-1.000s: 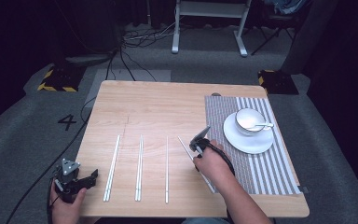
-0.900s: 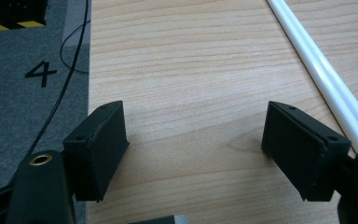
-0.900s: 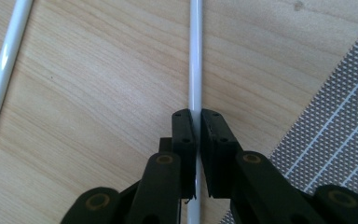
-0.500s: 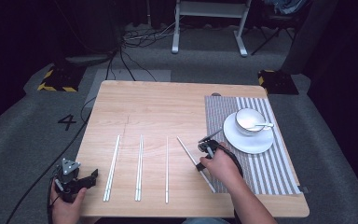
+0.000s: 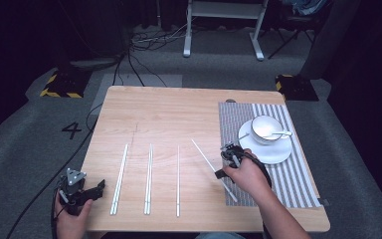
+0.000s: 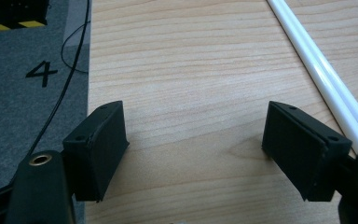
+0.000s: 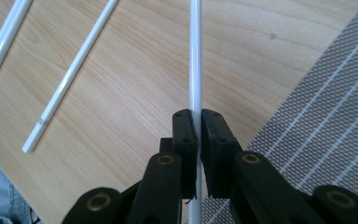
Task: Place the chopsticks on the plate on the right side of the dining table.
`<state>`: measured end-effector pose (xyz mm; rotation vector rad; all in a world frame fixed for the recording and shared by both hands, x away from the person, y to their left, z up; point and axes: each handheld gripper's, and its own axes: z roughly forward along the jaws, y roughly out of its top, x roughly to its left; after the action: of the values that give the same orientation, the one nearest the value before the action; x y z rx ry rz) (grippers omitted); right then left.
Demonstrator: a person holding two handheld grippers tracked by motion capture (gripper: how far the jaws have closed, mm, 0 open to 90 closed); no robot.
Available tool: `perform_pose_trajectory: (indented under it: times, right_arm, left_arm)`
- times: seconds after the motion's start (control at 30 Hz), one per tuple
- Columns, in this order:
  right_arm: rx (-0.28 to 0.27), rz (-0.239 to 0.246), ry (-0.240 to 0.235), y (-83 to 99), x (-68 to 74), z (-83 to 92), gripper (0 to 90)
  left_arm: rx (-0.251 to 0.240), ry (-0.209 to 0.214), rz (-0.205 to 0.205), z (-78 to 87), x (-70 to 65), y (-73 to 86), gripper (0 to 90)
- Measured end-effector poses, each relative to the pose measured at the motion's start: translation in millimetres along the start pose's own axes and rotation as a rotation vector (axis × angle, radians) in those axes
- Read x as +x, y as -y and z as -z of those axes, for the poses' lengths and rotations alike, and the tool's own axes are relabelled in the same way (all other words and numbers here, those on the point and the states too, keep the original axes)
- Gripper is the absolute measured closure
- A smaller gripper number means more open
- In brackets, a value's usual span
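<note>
My right gripper (image 5: pixel 227 162) is shut on a thin white chopstick (image 5: pixel 206 158), which slants from the table's middle toward the placemat's near left corner. In the right gripper view the chopstick (image 7: pixel 196 56) runs straight out between the closed pads (image 7: pixel 186 135), above the wood. A single chopstick (image 5: pixel 177 179) and two pairs (image 5: pixel 148 178) (image 5: pixel 120 178) lie in parallel to the left. My left gripper (image 5: pixel 97 188) rests open at the table's near left corner. Nothing sits between its jaws (image 6: pixel 193 140), and the nearest pair (image 6: pixel 317 70) lies just beside one of them.
A grey striped placemat (image 5: pixel 288 179) covers the right side of the wooden table (image 5: pixel 164 114). On it stands a white saucer (image 5: pixel 278 153) with a cup (image 5: pixel 264 127) and a spoon (image 5: pixel 280 133). Cables and a frame stand on the floor beyond.
My right hand has shifted a little to the right and up, carrying the chopstick toward the placemat. The left gripper has stayed put.
</note>
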<state>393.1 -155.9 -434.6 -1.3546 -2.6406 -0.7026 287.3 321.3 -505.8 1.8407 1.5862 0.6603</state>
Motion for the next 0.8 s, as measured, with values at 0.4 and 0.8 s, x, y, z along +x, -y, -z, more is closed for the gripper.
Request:
perform_pose_trajectory:
  times: [0.4, 0.8]
  right_arm:
    - [-0.03, 0.006, 0.038, -4.5, -6.6, 33.5, 85.3]
    - [-0.055, -0.018, 0.107, -3.8, -26.5, 66.3, 85.3]
  left_arm:
    - [-0.002, 0.0, 0.001, -0.2, 0.1, -0.1, 21.6]
    - [-0.002, 0.0, 0.001, -0.1, 0.1, -0.1, 21.5]
